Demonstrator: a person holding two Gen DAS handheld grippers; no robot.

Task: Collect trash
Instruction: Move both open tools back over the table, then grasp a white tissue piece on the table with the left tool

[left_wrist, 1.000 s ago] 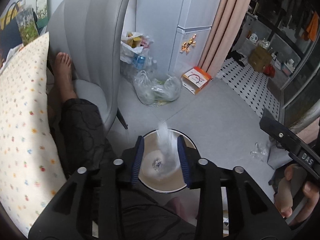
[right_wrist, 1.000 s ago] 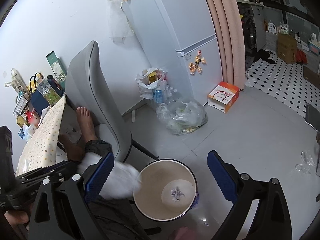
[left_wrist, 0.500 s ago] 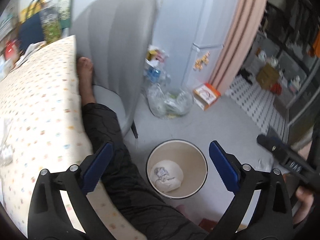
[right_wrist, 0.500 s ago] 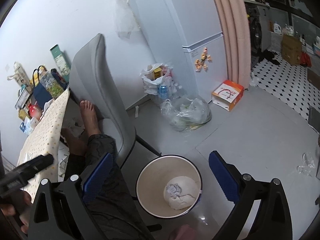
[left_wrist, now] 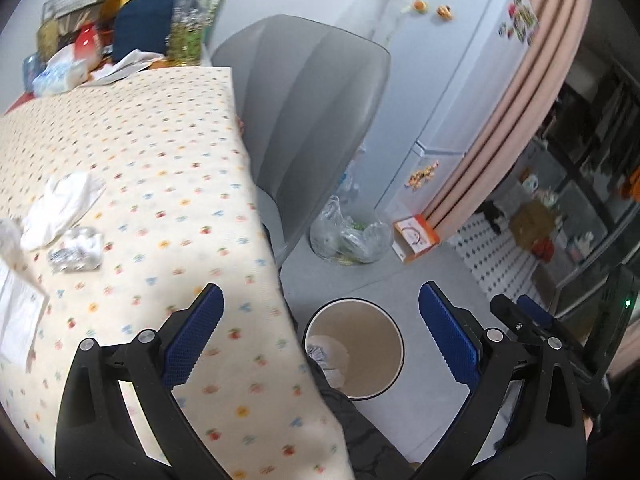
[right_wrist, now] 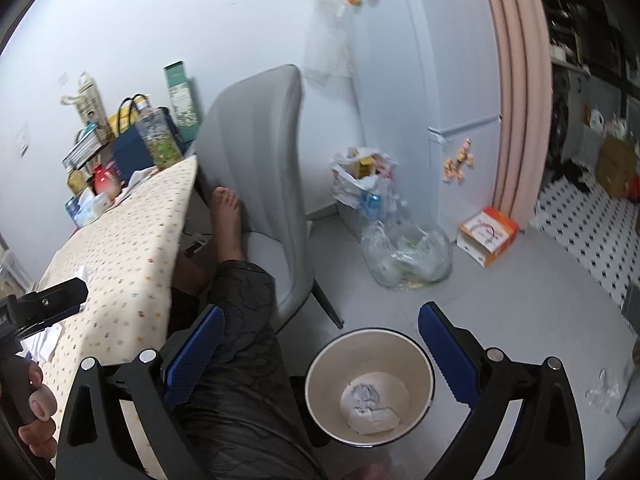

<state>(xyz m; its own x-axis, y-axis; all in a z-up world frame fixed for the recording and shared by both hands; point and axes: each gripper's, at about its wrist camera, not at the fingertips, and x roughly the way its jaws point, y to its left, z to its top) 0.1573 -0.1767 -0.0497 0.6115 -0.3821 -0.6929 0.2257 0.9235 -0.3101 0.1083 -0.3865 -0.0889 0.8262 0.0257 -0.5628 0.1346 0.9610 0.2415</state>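
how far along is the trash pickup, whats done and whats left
Done: crumpled tissues lie in the bin. In hand: nothing; left gripper and right gripper both have jaws open. Left: a white wad and a foil ball on the table.

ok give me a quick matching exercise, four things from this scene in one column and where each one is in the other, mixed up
Things:
1. crumpled white tissue
2. crumpled foil wrapper
3. orange and white box
4. clear plastic bag

Places:
A. on the dotted tablecloth
B. on the floor beside the pink curtain
C. in the bottom of the round trash bin
D. on the floor behind the grey chair

Pairs: 1-C, 2-A, 3-B, 4-D
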